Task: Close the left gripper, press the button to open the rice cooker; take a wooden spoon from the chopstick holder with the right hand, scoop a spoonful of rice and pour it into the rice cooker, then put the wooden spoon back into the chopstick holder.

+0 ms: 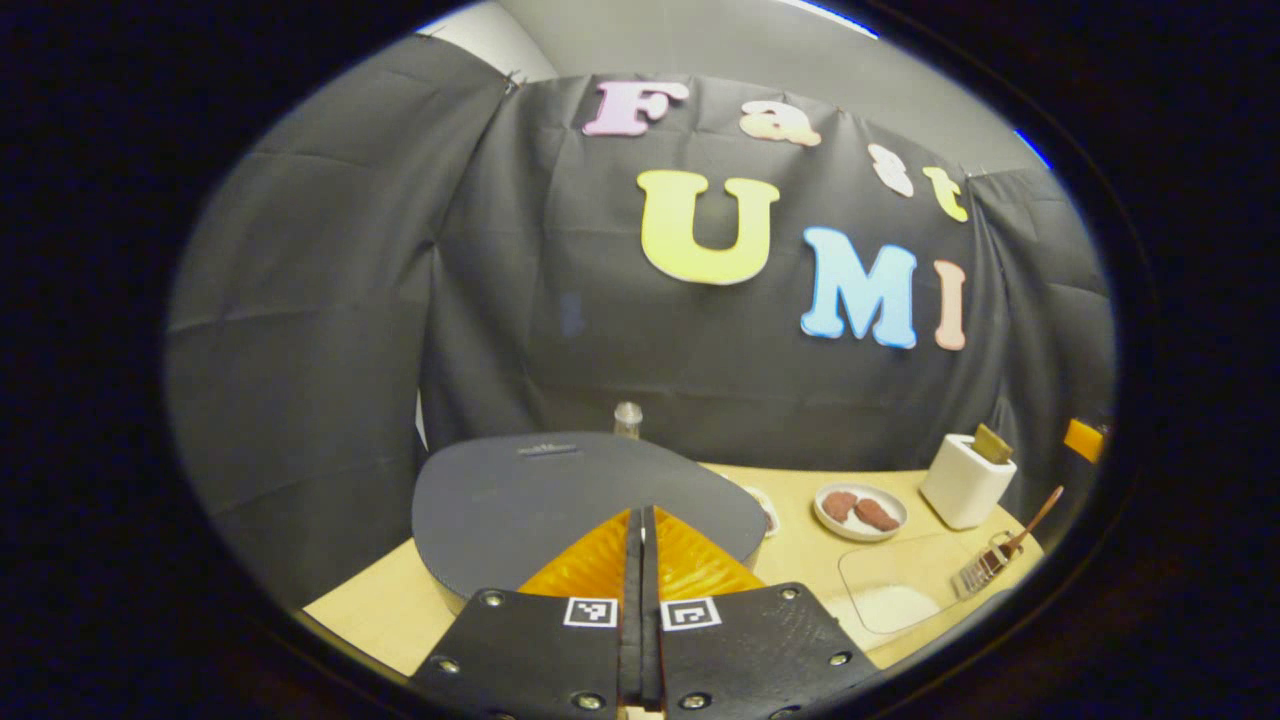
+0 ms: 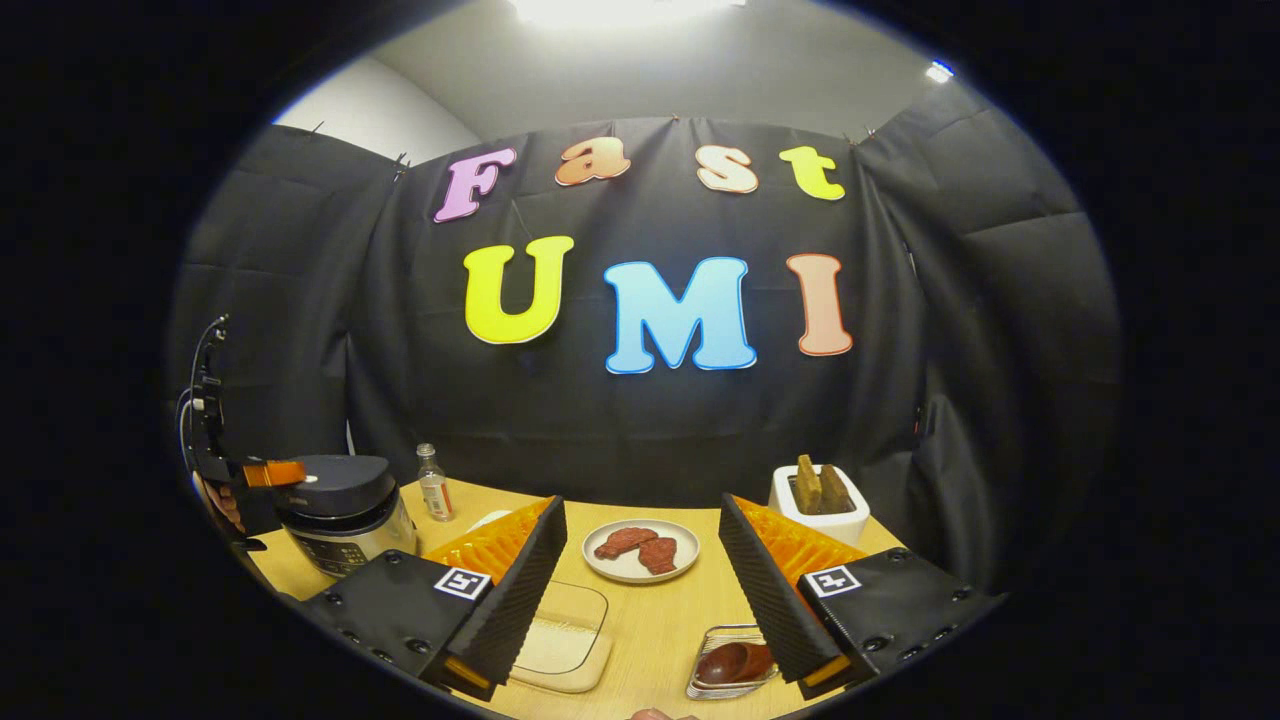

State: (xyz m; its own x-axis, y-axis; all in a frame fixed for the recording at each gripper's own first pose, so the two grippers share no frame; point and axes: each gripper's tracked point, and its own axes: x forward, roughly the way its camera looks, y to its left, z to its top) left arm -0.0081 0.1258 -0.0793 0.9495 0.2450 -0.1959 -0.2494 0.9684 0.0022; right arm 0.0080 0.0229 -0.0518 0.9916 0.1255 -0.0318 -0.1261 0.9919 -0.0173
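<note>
Hovering left gripper (image 1: 640, 520), fingers pressed together, over the rice cooker (image 1: 560, 500) lid to poke its button; right gripper (image 2: 640, 560) spread wide, empty, ready for the wooden spoon (image 2: 735, 662).

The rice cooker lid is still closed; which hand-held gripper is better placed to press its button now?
Left. The left hand-held gripper is shut and sits just over the rice cooker. The right hand-held gripper is open, facing the plate, with the cooker off to its side.
</note>
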